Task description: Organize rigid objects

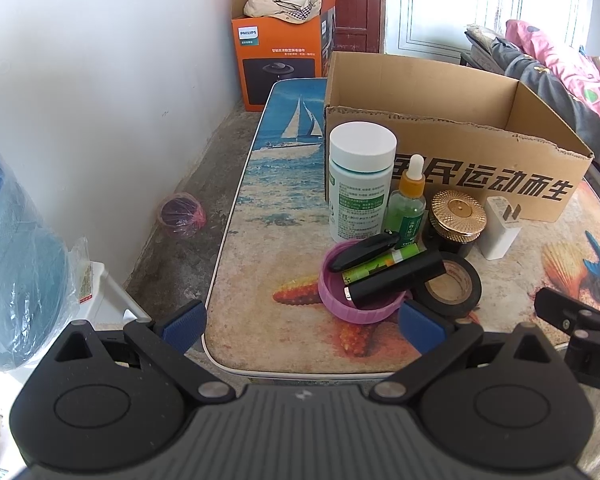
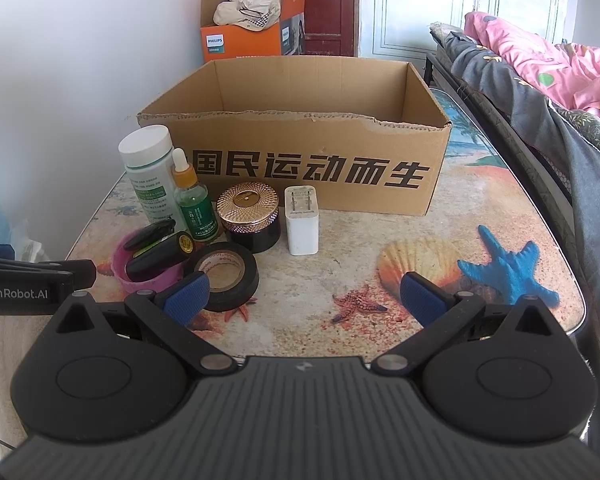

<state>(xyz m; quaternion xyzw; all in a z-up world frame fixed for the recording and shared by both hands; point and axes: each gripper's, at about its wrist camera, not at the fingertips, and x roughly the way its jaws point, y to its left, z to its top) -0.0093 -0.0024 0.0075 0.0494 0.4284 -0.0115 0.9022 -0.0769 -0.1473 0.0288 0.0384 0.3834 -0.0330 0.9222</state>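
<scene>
A cluster of small objects stands before an open cardboard box (image 1: 452, 160) (image 2: 300, 160): a white pill bottle (image 1: 360, 184) (image 2: 148, 168), a green dropper bottle (image 1: 408, 204) (image 2: 192, 200), a gold-lidded dark jar (image 1: 456, 216) (image 2: 250, 212), a white charger (image 1: 500, 228) (image 2: 302, 220), a black tape roll (image 1: 450, 290) (image 2: 226, 276) and a purple lid (image 1: 360, 308) (image 2: 148, 276) holding a black tube (image 1: 396, 278) (image 2: 160, 258) and other small items. My left gripper (image 1: 302, 326) is open, just short of the purple lid. My right gripper (image 2: 304, 302) is open, its left fingertip near the tape roll.
The table (image 2: 420, 280) has a beach-print cover and ends at a rounded near-left corner (image 1: 220, 344). An orange Philips box (image 1: 280, 40) stands behind on the floor. A bed with pink bedding (image 2: 540, 64) runs along the right. A wrapped blue bundle (image 1: 16, 260) sits left.
</scene>
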